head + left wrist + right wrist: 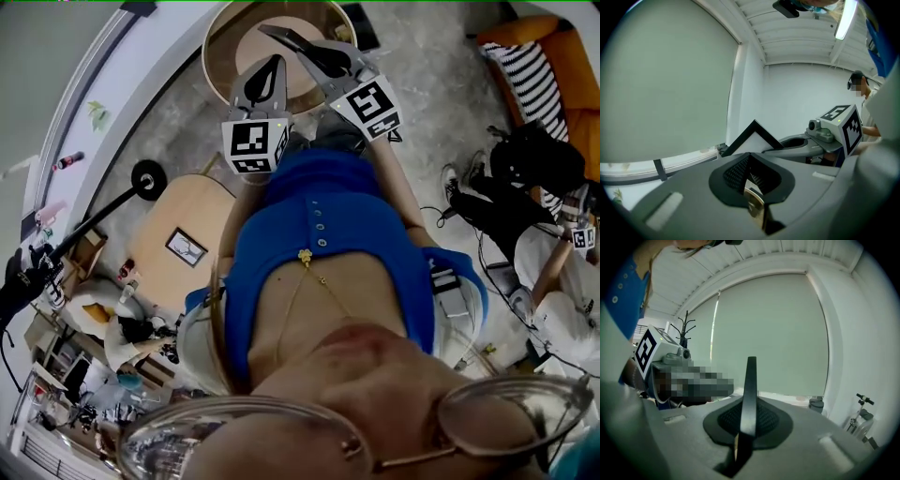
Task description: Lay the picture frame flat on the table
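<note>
Picture frame point(749, 380) is off the table, raised above the round wooden table point(217, 42), so the laying-down is not yet done. On the left, my left gripper point(748, 165) has its jaws together on nothing. I judge it waits just beside the frame so it can steady a corner on the way down. To its right, my right gripper point(749, 423) is clamped on the frame's thin black edge and holds it edge-on. That grip leaves the flat face free to tip toward the tabletop.
</note>
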Demonstrator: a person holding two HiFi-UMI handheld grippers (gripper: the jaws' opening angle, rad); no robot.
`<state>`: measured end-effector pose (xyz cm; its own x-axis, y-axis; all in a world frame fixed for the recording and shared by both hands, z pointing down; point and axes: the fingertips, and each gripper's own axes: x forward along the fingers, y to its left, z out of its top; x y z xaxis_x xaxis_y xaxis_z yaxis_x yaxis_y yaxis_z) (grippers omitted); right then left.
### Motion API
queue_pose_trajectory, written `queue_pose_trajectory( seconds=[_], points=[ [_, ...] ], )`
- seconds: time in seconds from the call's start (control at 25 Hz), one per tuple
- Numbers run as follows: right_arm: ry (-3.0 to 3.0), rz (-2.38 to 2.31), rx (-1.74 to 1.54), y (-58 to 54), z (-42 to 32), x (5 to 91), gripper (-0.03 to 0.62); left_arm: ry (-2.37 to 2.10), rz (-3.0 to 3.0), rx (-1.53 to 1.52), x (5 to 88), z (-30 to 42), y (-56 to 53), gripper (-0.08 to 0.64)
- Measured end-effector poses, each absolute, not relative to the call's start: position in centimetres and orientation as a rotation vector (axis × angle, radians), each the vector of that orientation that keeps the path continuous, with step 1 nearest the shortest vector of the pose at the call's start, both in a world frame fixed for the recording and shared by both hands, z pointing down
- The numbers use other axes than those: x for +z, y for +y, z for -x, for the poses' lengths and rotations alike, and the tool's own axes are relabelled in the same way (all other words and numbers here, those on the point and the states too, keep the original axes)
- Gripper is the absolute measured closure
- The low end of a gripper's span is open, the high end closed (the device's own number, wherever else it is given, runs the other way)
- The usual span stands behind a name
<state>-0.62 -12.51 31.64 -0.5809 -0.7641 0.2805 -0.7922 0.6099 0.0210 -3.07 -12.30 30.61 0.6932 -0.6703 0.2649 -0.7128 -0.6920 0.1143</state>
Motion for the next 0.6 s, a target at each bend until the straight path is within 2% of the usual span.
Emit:
queue_pose_trajectory(
  seconds=[0.28, 0.6],
  points=[
    [-2.639, -1.119, 0.142, -15.5, -3.3, 29.6, 0.569, -1.275, -2.67, 0.348, 28.3, -0.5, -15.5, 0.558],
    [-2.678, -0.969, 0.141, -15.1, -5.4, 31.8, 0.569, -1.38, -2.564, 0.352, 30.7, -3.0, -14.7, 0.558]
  ],
)
